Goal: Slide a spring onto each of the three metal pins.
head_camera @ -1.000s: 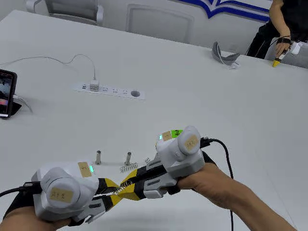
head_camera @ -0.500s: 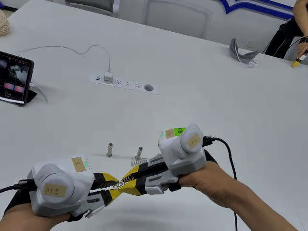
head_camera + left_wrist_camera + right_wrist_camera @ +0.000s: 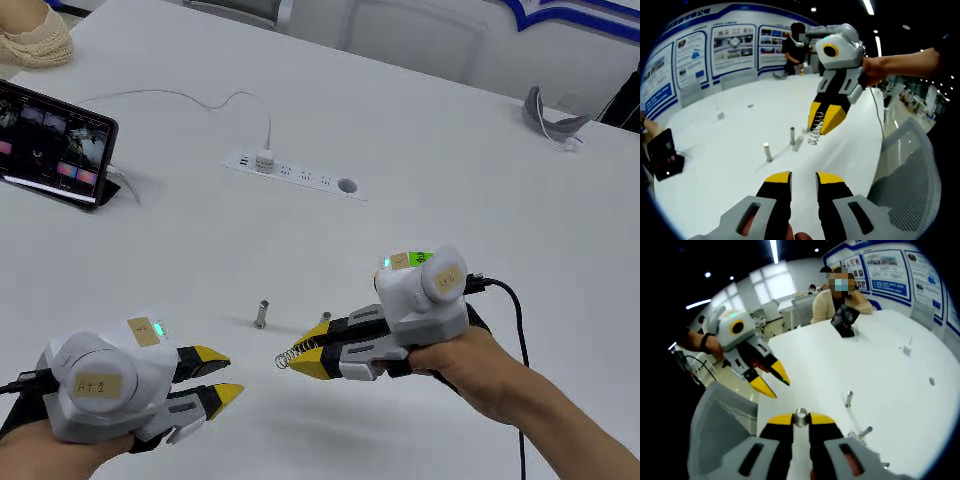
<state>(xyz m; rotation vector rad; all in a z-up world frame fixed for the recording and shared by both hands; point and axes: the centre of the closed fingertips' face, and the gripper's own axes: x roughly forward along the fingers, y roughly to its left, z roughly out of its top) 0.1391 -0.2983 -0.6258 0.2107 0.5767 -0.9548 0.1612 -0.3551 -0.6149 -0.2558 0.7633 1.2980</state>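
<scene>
The spring (image 3: 288, 358) looks light and thin-wired, likely to squash or flick away, so a gentle hold on its rear coils suits it. The right claw (image 3: 312, 355), closed on it, points it level above the worktop (image 3: 450, 170) near two upright pins (image 3: 262, 314). The left claw (image 3: 232, 373) hangs spread and empty, well apart.

Tabletop (image 3: 470, 190) notes. I see the power strip (image 3: 296, 175) mid-table, with the tablet (image 3: 55, 140) well left of it, near the edge. Nearer me, one pin (image 3: 262, 314) stands upright. A second pin (image 3: 325, 318) stands to its right, just behind the right gripper (image 3: 308, 357). The left gripper (image 3: 232, 373) sits low left, apart from the right, jaws facing it. The spring (image 3: 288, 358) juts from the right jaws, between the two grippers.
</scene>
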